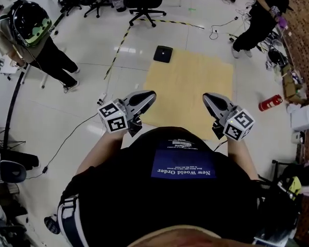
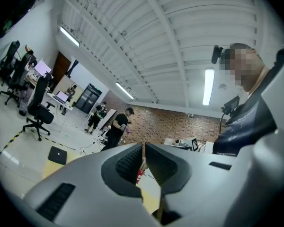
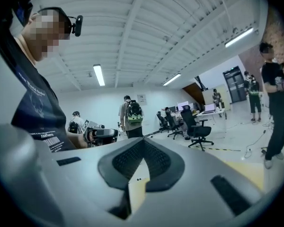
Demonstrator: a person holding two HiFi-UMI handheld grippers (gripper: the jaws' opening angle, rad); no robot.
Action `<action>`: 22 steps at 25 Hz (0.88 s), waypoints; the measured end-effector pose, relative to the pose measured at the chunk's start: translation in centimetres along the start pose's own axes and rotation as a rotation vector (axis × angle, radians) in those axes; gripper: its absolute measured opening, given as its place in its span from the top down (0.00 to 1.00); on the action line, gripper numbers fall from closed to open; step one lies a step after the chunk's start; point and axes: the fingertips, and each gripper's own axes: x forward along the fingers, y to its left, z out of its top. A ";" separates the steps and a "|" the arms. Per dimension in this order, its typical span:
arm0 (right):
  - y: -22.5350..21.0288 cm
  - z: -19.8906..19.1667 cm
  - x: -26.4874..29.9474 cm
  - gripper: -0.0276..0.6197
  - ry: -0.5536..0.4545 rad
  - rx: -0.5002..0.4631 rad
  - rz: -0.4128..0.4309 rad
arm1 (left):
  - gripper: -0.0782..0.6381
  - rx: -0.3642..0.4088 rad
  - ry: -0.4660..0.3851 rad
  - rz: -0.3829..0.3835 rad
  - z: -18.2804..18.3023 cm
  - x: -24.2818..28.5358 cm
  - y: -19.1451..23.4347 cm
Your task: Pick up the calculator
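Well, the left gripper point(image 1: 152, 95) and the right gripper point(image 1: 207, 98) hover at the person's chest, fingers pressed together on nothing. The flat black square calculator point(image 1: 163, 53) lies well apart on the floor, by the far corner of the pale yellow mat point(image 1: 195, 86). Arrive with fingers shut and that thin slab likely just skids away.

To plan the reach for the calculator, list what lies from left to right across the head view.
Standing bystander → left hand-held gripper → calculator, at the far edge of the yellow mat → right hand-held gripper → red fire extinguisher on the floor.
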 end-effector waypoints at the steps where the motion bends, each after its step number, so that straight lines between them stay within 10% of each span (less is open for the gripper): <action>1: -1.5 0.4 0.2 0.98 0.006 -0.009 0.031 | 0.88 -0.005 -0.004 0.020 0.2 1.2 0.5; 12: -12.2 0.3 3.5 0.98 0.021 0.059 0.105 | 0.88 -0.069 0.042 0.141 1.2 8.6 8.4; 22: -12.1 -2.1 6.8 0.98 0.086 0.116 -0.040 | 0.72 -0.160 0.144 0.019 -1.0 10.7 15.8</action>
